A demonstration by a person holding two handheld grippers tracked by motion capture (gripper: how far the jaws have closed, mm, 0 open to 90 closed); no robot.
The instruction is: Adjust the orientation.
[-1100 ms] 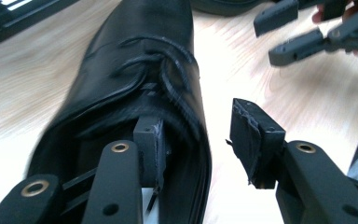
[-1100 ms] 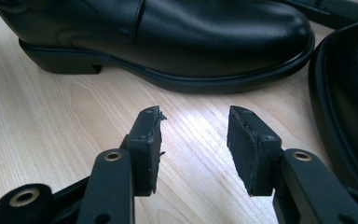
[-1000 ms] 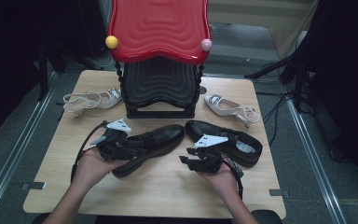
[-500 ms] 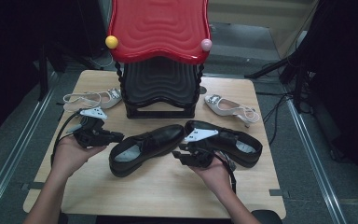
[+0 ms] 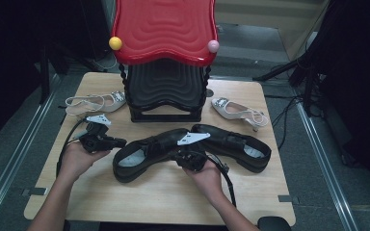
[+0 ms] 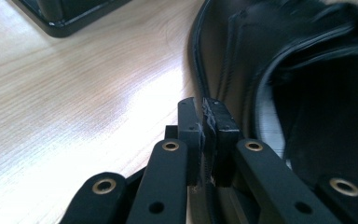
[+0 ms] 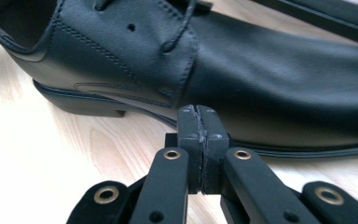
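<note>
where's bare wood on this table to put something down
The front strip of the light wooden table, between the black leather shoes and the near edge, is bare beside the forearms. A small bare patch lies right of the white sandal. The middle is crowded: the black-and-red ribbed stand, both shoes, both grippers.

Two shoes side by side mid-table, rack behind them, a sandal flanking each side

Wooden table under black shoes, pale sandals, rack.
</note>
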